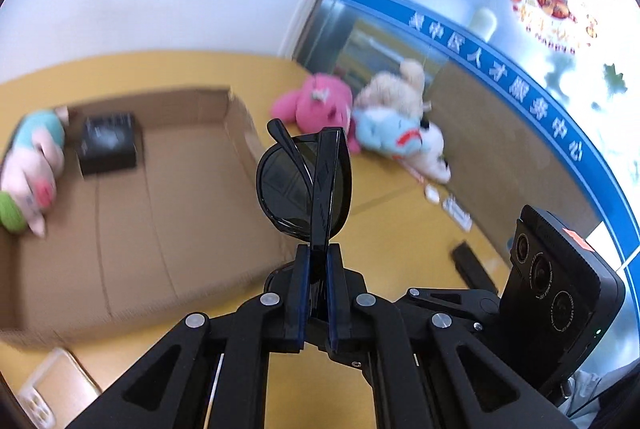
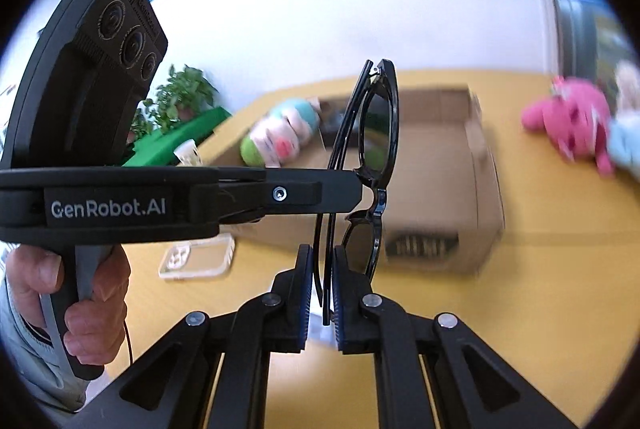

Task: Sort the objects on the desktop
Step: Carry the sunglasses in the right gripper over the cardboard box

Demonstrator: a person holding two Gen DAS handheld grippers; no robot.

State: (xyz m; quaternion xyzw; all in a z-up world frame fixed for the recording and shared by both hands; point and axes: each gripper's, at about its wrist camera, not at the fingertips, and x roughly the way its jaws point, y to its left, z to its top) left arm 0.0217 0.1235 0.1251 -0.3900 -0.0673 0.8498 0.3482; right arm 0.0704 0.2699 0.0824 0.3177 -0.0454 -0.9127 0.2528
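Both grippers pinch 1 pair of black sunglasses (image 1: 304,185), held in the air above the yellow worktop (image 1: 400,229).

In the left wrist view, the left gripper (image 1: 318,269) has its jaws pressed together on the folded glasses, which stand upright out of the jaws, edge-on, with 1 dark lens facing left and a temple tip curling up at the top. The right gripper's camera block sits low at the right edge.

In the right wrist view, the right gripper (image 2: 323,289) has its jaws closed on the 2 thin folded temples, which run down between the blue pads. The frame front stands just right of the jaws, its lenses one above the other. The left gripper (image 2: 366,185) comes in level from the left and nips the frame at the bridge; a hand (image 2: 76,305) grips its handle.

Beyond the glasses lies an open cardboard box (image 1: 132,213) holding a black box (image 1: 108,145) and a pastel plush (image 1: 34,165). A clear phone case (image 2: 198,261) lies near the box. Farther right, on the worktop, a pink plush (image 1: 316,105) touches a blue and cream plush (image 1: 396,125).
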